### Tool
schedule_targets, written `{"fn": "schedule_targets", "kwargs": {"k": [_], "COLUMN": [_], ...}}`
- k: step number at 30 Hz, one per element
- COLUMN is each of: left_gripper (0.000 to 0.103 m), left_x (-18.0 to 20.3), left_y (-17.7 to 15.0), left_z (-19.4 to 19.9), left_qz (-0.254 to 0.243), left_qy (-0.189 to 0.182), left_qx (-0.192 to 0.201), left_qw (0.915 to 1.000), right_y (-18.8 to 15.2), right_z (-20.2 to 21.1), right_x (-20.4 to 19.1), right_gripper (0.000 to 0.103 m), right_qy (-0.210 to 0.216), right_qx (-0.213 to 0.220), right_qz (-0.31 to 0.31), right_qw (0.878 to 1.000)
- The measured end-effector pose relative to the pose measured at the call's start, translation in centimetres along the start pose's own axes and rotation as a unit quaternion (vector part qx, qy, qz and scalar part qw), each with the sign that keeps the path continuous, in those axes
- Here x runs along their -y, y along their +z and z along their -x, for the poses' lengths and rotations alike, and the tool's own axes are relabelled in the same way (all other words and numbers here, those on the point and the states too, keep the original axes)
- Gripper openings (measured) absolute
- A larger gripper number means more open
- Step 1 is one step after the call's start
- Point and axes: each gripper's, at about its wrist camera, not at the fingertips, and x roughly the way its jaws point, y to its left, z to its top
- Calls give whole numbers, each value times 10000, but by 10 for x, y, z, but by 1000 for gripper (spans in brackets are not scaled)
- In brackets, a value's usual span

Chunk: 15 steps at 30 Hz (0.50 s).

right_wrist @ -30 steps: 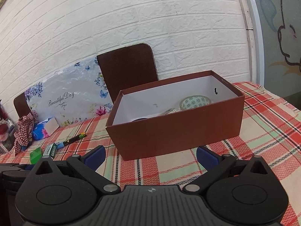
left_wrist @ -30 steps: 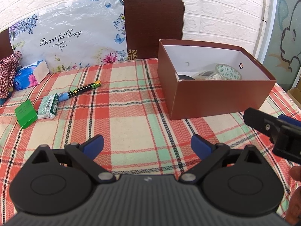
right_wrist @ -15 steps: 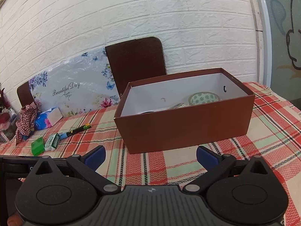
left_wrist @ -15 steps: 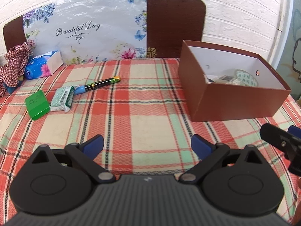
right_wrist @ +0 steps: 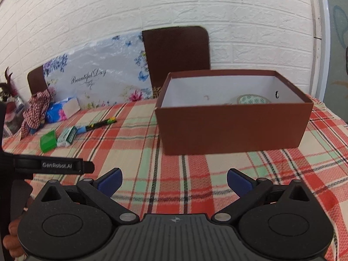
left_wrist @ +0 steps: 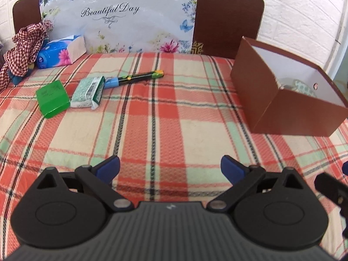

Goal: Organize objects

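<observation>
Meanwhile the left gripper (left_wrist: 170, 165) hangs over the near part of the counter (left_wrist: 165, 130), its blue-tipped fingers (left_wrist: 108, 167) spread wide with nothing between them but the plaid cloth. Equally agape and empty, the right gripper (right_wrist: 174, 179) hovers over the near edge, facing the long side of the brown box (right_wrist: 232, 128). That box stands open toward the counter's right edge; inside it, against the far right corner, a round patterned thing (right_wrist: 253, 100) shows above the wall (a roll of tape or a small dish, I cannot tell which). Toward the left edge lie the loose things: a green box (left_wrist: 53, 99) flat on the cloth, just beside it a pale green-and-white packet (left_wrist: 88, 92), and past the packet's far end a pen-like tool (left_wrist: 134, 78) with a blue end and a yellow-green tip, lying aslant and touching or nearly touching the packet. At the far left corner a blue tissue pack (left_wrist: 61, 52) rests beside a heap of red checked cloth (left_wrist: 24, 45). Behind the far edge two brown chair backs (left_wrist: 228, 15) rise, with a flowered sheet reading "Beautiful Day" (left_wrist: 117, 15) leaning across them. From the right wrist view, a black strap marked GenRobot.AI (right_wrist: 52, 165) crosses the left side.
</observation>
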Motion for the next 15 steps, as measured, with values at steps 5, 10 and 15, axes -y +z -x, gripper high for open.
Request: {"fn": "schedule_targets", "kwargs": {"k": [5, 10, 15], "left_gripper": [100, 100, 100], "left_x": [-10, -35, -91], "left_y": [-10, -14, -12], "left_z": [1, 9, 8], "left_qz": [-131, -5, 369], "left_qy": [42, 303, 679], "left_qx": [30, 200, 427], "left_qw": [9999, 9993, 9961], "right_y": [-7, -7, -7], "right_z": [7, 12, -8], "right_x": [-17, -39, -75], "right_gripper": [101, 99, 94], "right_qy": [46, 299, 775], "right_qx": [-2, 45, -165], "right_qz": [242, 545, 1059], "right_qw": [9997, 9981, 9912]}}
